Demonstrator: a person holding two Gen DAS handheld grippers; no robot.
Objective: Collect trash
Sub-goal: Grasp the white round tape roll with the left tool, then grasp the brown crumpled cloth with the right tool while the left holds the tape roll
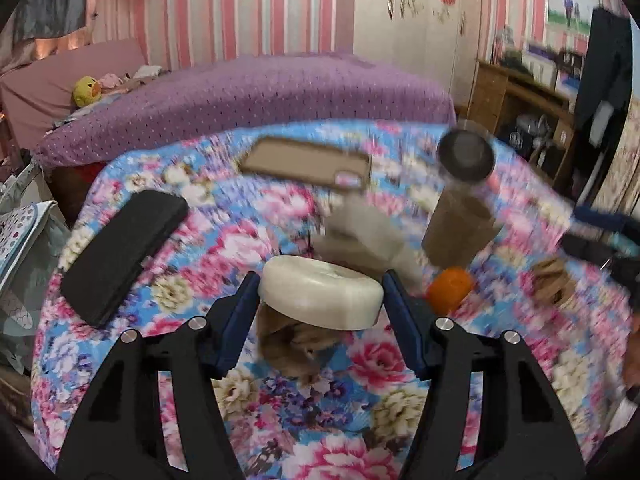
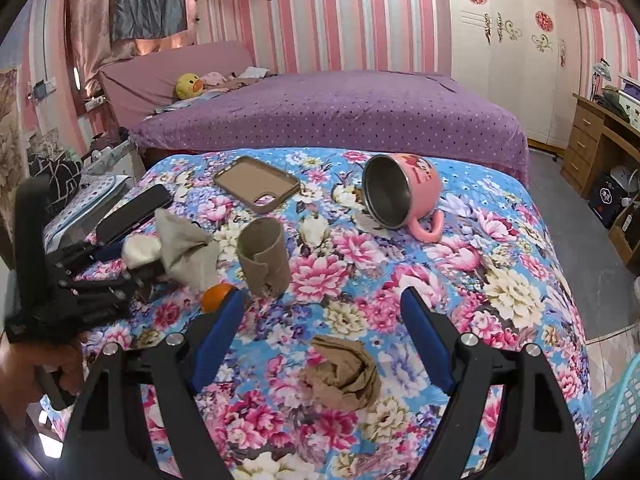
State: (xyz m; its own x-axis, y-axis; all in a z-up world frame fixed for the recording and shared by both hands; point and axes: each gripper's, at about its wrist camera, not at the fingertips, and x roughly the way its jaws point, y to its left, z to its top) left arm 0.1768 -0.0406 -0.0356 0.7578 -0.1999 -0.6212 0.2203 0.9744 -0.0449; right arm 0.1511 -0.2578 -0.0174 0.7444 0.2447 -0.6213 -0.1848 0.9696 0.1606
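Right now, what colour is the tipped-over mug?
The mug is pink outside with a cartoon print, bare steel inside. It shows best in the right wrist view.

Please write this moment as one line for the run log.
left claw: closed on white tape roll | right claw: open, empty, above crumpled brown paper | pink mug: lying on its side

My right gripper [image 2: 324, 312] hangs over the near edge of the floral tabletop [image 2: 500, 280], jaws wide apart with nothing between them. Just below them lies a crumpled brown paper [image 2: 344, 372]. Toward the middle a cardboard tube [image 2: 264, 256] stands upright, an orange [image 2: 216, 296] near its base. By the far edge a pink mug [image 2: 404, 196] lies tipped over beside a phone case [image 2: 256, 184]. At the left edge my left gripper [image 2: 132, 256] seems to clasp a whitish round thing [image 2: 140, 250].
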